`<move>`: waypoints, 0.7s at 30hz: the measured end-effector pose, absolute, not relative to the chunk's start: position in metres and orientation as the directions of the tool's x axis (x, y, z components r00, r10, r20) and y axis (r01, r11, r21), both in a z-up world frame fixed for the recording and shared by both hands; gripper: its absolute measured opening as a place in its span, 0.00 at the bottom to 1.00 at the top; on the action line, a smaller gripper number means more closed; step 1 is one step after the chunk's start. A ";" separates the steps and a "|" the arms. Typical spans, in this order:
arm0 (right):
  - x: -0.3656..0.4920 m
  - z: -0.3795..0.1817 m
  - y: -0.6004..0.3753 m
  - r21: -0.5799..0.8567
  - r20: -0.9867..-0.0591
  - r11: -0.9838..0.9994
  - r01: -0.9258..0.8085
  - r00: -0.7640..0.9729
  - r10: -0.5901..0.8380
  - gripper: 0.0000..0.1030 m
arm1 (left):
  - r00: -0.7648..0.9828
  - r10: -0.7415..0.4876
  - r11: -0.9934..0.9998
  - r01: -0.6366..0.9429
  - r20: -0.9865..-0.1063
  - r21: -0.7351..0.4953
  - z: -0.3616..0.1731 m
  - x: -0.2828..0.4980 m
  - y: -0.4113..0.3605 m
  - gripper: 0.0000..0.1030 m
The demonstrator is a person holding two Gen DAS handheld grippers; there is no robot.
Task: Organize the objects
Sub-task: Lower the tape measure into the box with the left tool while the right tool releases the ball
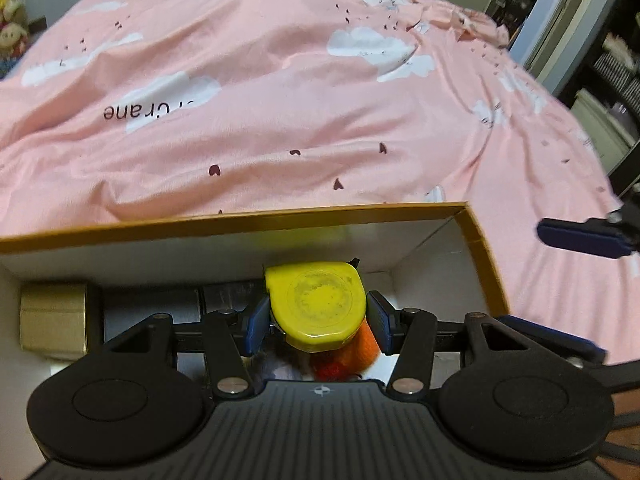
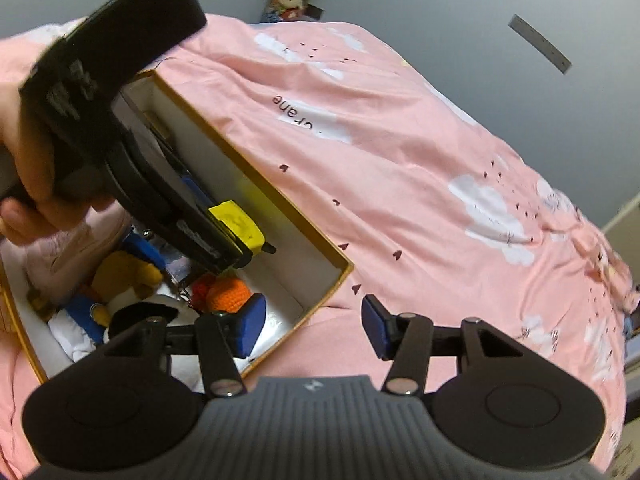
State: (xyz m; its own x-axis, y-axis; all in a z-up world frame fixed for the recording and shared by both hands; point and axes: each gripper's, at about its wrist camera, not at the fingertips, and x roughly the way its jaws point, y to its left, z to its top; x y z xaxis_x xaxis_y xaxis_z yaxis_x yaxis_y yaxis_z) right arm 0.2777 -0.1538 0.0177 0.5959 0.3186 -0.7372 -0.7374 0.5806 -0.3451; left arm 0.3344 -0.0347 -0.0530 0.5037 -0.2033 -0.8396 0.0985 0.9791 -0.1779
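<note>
A yellow tape measure (image 1: 316, 308), flat-faced and rounded, is hanging over the open cardboard box (image 1: 240, 220) with its broad face turned up, pinched at both sides. The white-lined, brown-rimmed box is sitting on a pink bed, holding an orange crocheted toy (image 2: 232, 294), plush toys (image 2: 120, 276) and a gold tape roll (image 1: 54, 316).

"Crane" upside-down on pink bedcover (image 1: 280, 92)

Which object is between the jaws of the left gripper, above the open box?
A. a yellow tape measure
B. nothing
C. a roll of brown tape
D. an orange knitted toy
A: the left gripper has its blue pads on both sides of the yellow tape measure, held over the box; the orange knitted toy lies in the box below.
</note>
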 end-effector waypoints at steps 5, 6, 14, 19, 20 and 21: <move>0.283 0.012 -0.160 -0.310 -0.737 0.602 -0.736 0.586 0.336 0.53 | 0.487 -0.133 0.990 0.113 -0.863 -0.089 -0.064 0.338 -0.053 0.58; 0.288 0.007 -0.157 -0.307 -0.738 0.602 -0.737 0.584 0.338 0.53 | 0.481 -0.135 0.989 0.120 -0.866 -0.087 -0.065 0.338 -0.055 0.58; 0.299 0.003 -0.167 -0.297 -0.729 0.634 -0.713 0.599 0.332 0.51 | 0.401 -0.324 0.946 0.129 -0.857 -0.298 -0.070 0.341 -0.056 0.58; 0.302 0.005 -0.171 -0.266 -0.731 0.645 -0.716 0.586 0.350 0.49 | 0.462 -0.248 0.968 0.139 -0.852 -0.207 -0.056 0.336 -0.052 0.58; 0.300 0.005 -0.171 -0.271 -0.729 0.642 -0.717 0.588 0.349 0.49 | 0.469 -0.233 0.972 0.145 -0.852 -0.186 -0.053 0.337 -0.052 0.58; 0.299 0.005 -0.170 -0.272 -0.729 0.640 -0.719 0.588 0.350 0.49 | 0.476 -0.210 0.976 0.154 -0.854 -0.154 -0.052 0.336 -0.052 0.58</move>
